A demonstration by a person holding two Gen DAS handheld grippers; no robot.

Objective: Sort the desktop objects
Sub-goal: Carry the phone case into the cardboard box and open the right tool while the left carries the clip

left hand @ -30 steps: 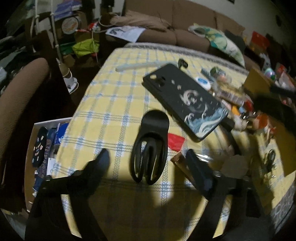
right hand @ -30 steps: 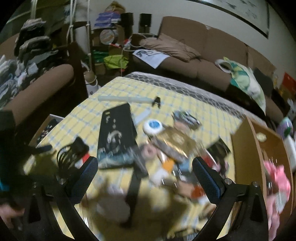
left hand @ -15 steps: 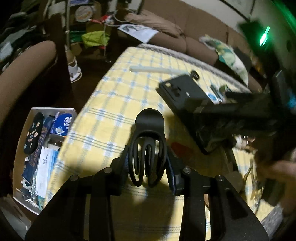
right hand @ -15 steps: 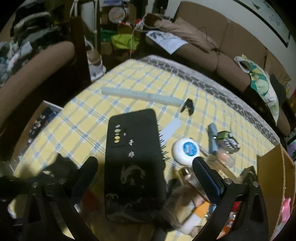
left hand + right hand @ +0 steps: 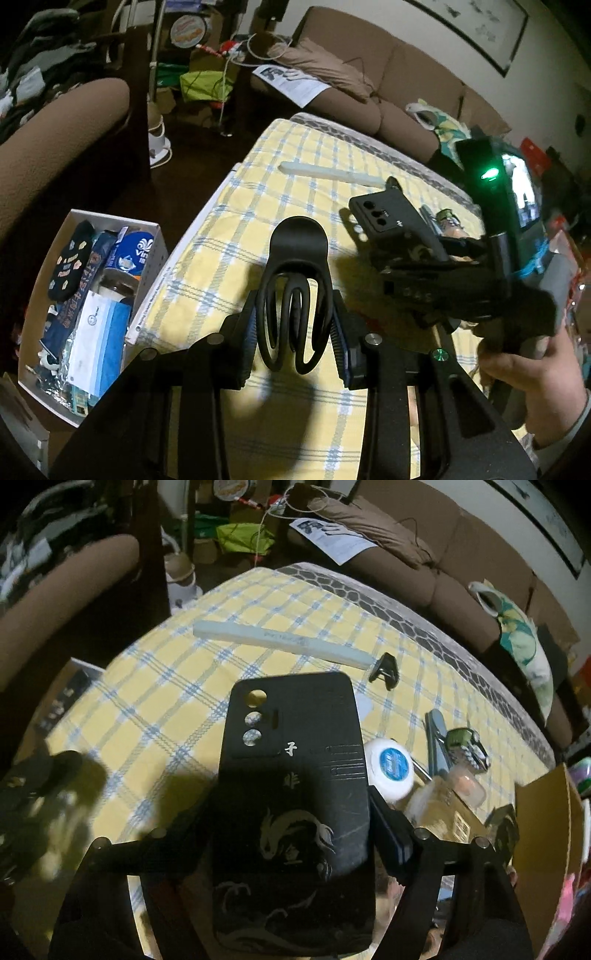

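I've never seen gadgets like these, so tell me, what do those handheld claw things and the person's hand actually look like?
Each claw is matte black, with angular bracket arms, silver screws and blue-edged pads. The right unit's body has a glowing green light and a small screen. The right hand is bare, with a grey cuff at the wrist.

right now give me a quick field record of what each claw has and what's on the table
left claw: shut on black hair clip, held above the table
right claw: shut on black phone case, dragon print facing up
table: yellow checked cloth
still on table: pale long bar, small black clip, white round tin
beside table: open white box holding packets
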